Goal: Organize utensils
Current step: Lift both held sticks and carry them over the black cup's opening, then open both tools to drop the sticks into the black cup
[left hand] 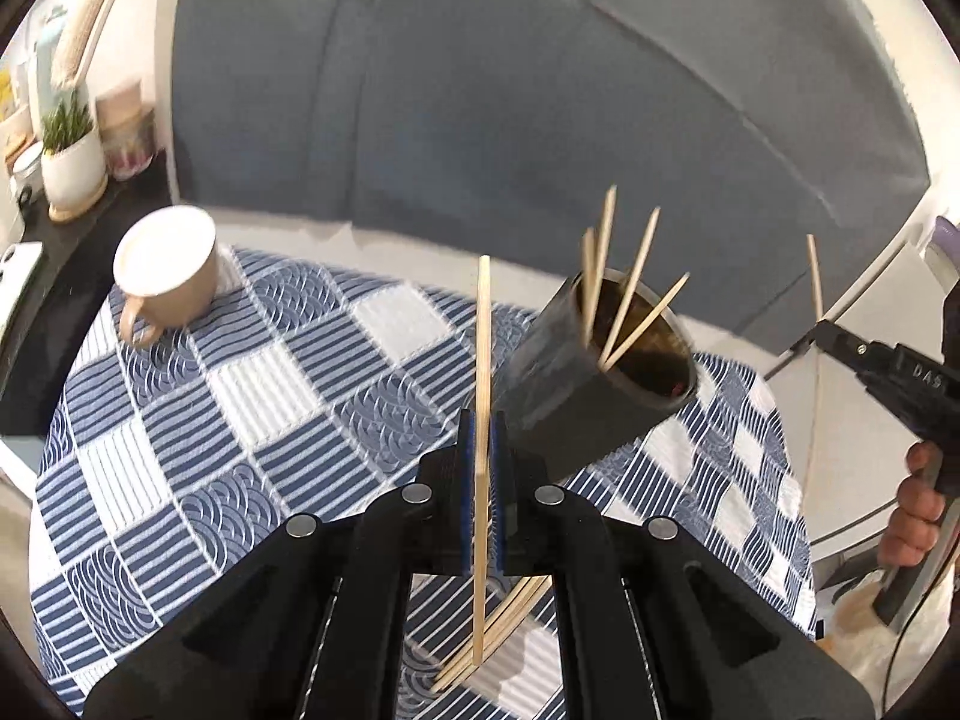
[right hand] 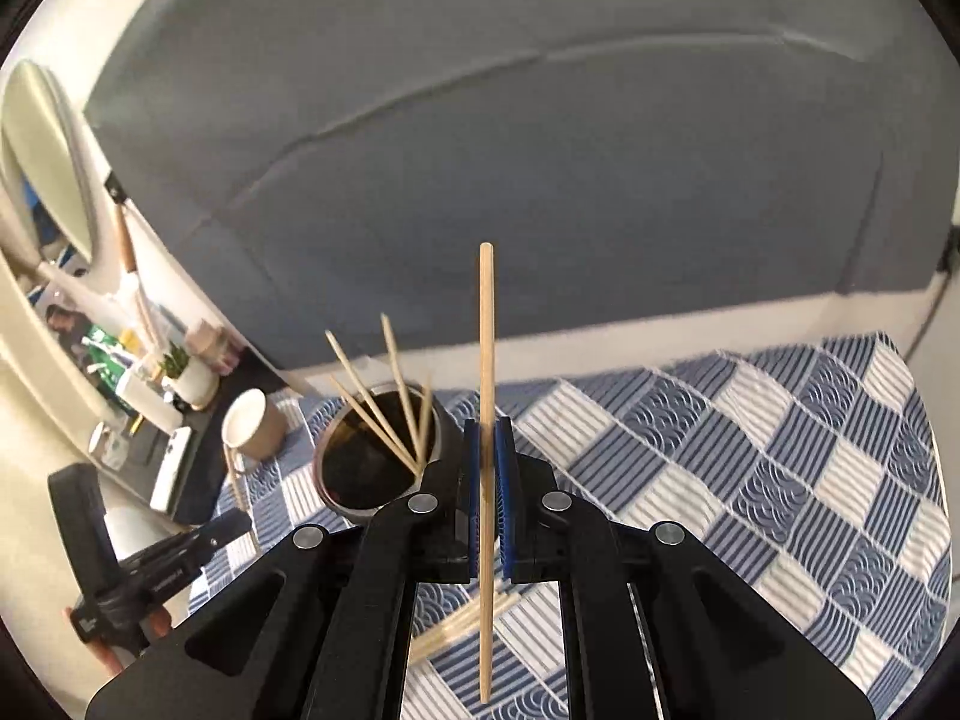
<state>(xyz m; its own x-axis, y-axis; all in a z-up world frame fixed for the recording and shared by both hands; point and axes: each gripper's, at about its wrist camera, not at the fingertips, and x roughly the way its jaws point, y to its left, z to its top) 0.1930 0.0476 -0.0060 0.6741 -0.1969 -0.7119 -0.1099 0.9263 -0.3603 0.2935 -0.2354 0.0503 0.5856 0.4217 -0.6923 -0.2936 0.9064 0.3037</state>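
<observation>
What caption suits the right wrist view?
Tongs grip one chopstick above a checked cloth, beside a dark cup of chopsticks.

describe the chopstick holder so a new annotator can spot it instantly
On the blue-and-white checked tablecloth, look just ahead of the shut fingers. The holder is a dark cylindrical cup with four chopsticks standing in it. The nearby beige mug is lighter, handled and holds none.

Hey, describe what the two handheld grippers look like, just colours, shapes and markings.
Both the left gripper and the right gripper are matte black plastic, with angular linkage arms, round silver pivot pins and blue-lined jaws. White lettering marks the right gripper's side, and a thin cable trails beneath it.
</observation>
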